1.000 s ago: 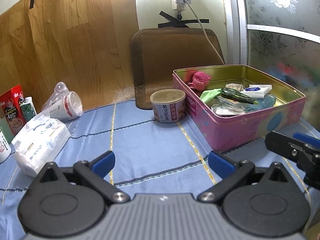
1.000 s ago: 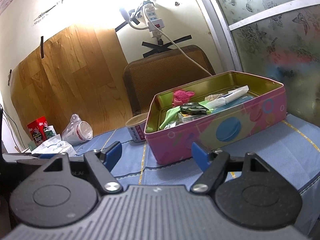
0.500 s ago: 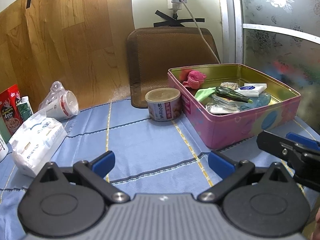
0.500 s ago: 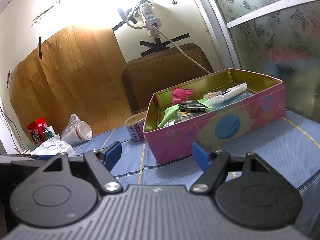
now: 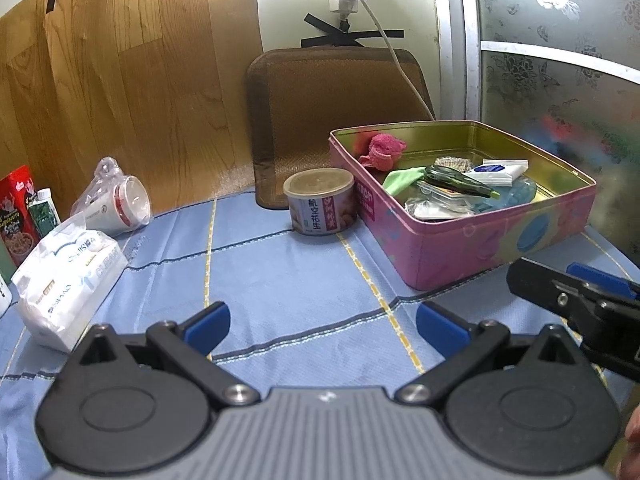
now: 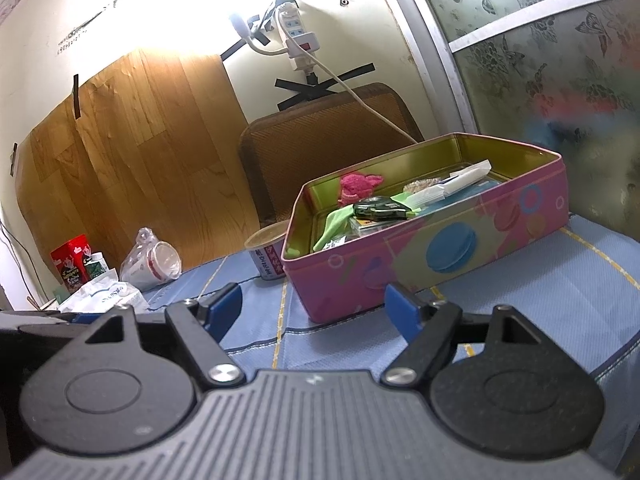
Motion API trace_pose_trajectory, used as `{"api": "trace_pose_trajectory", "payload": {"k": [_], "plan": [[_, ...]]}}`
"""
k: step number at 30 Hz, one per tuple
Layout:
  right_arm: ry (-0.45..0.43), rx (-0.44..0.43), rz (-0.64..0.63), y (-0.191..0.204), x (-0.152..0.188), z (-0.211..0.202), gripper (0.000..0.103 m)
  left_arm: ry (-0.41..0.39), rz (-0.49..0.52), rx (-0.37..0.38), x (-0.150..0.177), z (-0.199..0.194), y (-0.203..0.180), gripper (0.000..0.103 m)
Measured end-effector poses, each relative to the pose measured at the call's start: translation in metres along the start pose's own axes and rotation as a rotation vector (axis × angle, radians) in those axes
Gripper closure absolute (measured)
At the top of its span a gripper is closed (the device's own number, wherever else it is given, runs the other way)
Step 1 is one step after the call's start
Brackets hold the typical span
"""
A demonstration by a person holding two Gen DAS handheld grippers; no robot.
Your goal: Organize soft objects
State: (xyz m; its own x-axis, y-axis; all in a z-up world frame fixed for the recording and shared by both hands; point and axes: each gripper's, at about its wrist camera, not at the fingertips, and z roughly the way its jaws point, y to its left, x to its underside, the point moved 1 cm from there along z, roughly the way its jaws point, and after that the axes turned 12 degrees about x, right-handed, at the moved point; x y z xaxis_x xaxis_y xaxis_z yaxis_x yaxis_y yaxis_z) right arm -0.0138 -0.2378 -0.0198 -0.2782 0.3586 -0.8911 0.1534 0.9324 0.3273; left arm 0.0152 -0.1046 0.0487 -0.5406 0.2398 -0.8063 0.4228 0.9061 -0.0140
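A pink tin box [image 5: 480, 236] [image 6: 460, 248] stands open on the blue cloth at the right. In it lie a pink fuzzy cloth [image 5: 382, 150] [image 6: 356, 186], a green cloth [image 5: 402, 180] [image 6: 334, 222], a white tissue pack [image 5: 498, 170] and small items. My left gripper [image 5: 322, 326] is open and empty over the cloth, short of the box. My right gripper [image 6: 314, 306] is open and empty just before the box's front wall; it also shows in the left wrist view [image 5: 576, 292].
A round can [image 5: 320, 206] stands left of the box. A white tissue pack [image 5: 68, 276], a bagged cup [image 5: 116, 204] and a red carton [image 5: 16, 208] lie at the left. A brown mat [image 5: 336, 116] leans on the back wall.
Both grippers have drawn back a little from the box and risen slightly. Both stay open and empty.
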Motion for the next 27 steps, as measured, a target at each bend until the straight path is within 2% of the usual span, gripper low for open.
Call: {"api": "trace_pose_trajectory", "payload": {"k": [12,27], "plan": [[0.000,0.006,0.008,-0.0010,0.0006,-0.0004,0.022,0.030,-0.013,-0.009,0.0008,0.0046,-0.0001,0.000],[0.006,0.010,0.008,-0.0002,0.0022,0.0007,0.022,0.027,-0.012,0.025,0.0023,0.0055,0.0002,0.000]]}}
